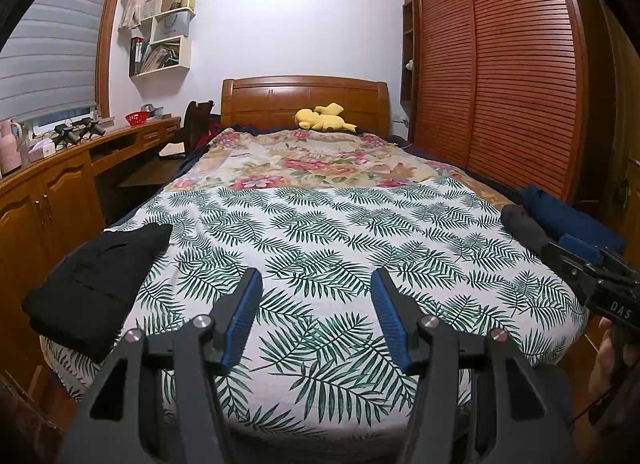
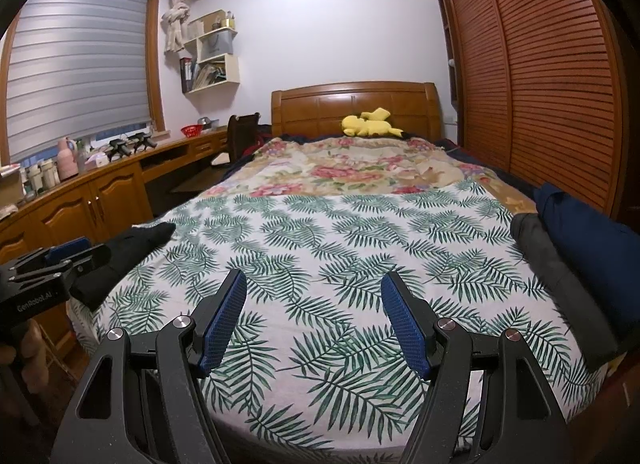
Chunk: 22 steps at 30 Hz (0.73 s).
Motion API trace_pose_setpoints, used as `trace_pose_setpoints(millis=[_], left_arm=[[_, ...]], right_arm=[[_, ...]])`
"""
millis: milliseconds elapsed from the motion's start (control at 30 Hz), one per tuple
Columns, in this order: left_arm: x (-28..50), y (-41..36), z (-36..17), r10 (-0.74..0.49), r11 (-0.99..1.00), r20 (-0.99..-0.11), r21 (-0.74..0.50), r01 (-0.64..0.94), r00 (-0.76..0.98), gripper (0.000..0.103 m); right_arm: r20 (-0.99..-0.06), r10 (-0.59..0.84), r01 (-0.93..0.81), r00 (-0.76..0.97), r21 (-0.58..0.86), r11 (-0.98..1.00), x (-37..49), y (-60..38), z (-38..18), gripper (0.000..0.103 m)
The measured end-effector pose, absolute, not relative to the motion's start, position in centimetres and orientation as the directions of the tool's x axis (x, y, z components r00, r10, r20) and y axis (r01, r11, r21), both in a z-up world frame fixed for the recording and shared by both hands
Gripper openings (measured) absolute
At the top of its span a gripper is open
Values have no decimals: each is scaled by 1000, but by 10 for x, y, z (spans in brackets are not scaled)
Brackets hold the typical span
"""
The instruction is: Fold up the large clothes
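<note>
Lying folded: soft black garment point(image 1: 98, 284)

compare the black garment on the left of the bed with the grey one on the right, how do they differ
The black garment is near-black and lies as a broad, flat folded slab at the bed's left edge. The grey garment is paler charcoal and lies as a long narrow strip along the right edge. The black one lies alone; the grey one lies against a navy garment. Both rest on the leaf-print sheet, untouched by either gripper.
</note>
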<state>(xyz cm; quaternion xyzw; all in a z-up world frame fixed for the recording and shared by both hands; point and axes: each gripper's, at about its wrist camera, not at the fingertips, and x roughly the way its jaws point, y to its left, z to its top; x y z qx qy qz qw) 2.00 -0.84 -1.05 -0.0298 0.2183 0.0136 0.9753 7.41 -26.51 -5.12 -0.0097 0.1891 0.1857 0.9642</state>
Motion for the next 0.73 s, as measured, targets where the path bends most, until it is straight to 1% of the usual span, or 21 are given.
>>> trace_pose_setpoints(millis=[733], left_arm=[[23,-11,-16,16,998,-425,-50,-41,905,56]], right_arm=[[-365,357,-365,860,51,930,73,-264,-55,72]])
